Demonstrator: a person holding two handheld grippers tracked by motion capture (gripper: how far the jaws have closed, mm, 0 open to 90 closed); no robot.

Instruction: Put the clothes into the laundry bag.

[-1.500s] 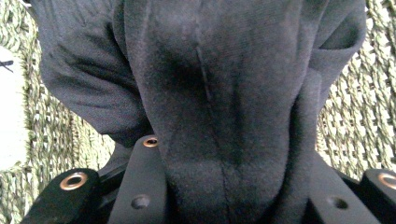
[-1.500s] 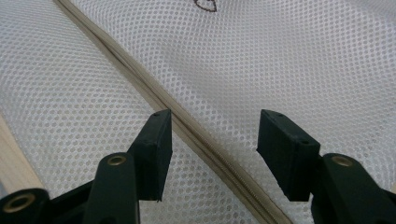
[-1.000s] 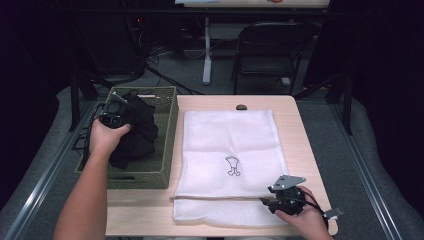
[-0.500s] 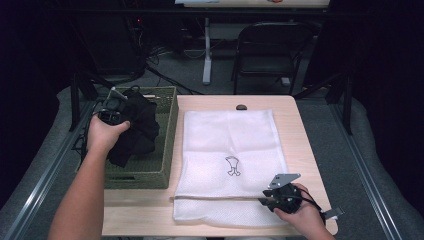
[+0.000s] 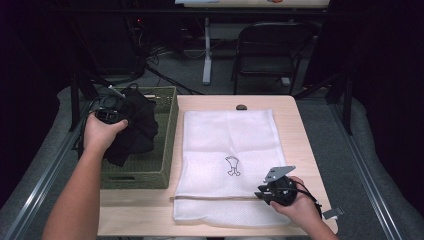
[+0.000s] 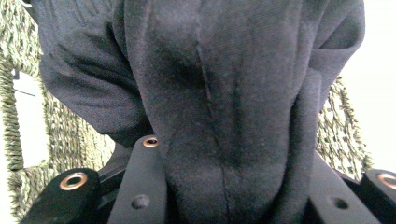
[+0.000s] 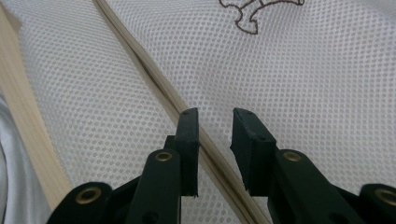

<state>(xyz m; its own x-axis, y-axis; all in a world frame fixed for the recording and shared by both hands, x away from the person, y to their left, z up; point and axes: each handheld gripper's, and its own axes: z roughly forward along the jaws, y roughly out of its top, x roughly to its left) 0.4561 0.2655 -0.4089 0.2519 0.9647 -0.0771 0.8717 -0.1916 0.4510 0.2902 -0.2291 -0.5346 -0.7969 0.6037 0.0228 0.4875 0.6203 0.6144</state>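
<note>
1. Left hand – forearm comes in from the table's near-left corner; the hand is raised over the woven basket, which stands along the table's left edge.
2. Left gripper – clamped on a black garment. In the left gripper view the dark cloth is bunched between the two jaws and hangs down into the basket.
3. Right hand – at the table's near-right corner, gripper pointing left across the near end of the white mesh bag.
4. Right gripper – jaws have just been closing. In the right gripper view they straddle the bag's beige zipper strip with a narrow gap left; I cannot tell whether the pads press on it.
5. Mesh bag – lies flat on the table's middle, from far edge to near edge, small emblem face up.
6. Versus one second ago – the garment is lifted a little higher out of the basket; bag and right hand unmoved.
</note>
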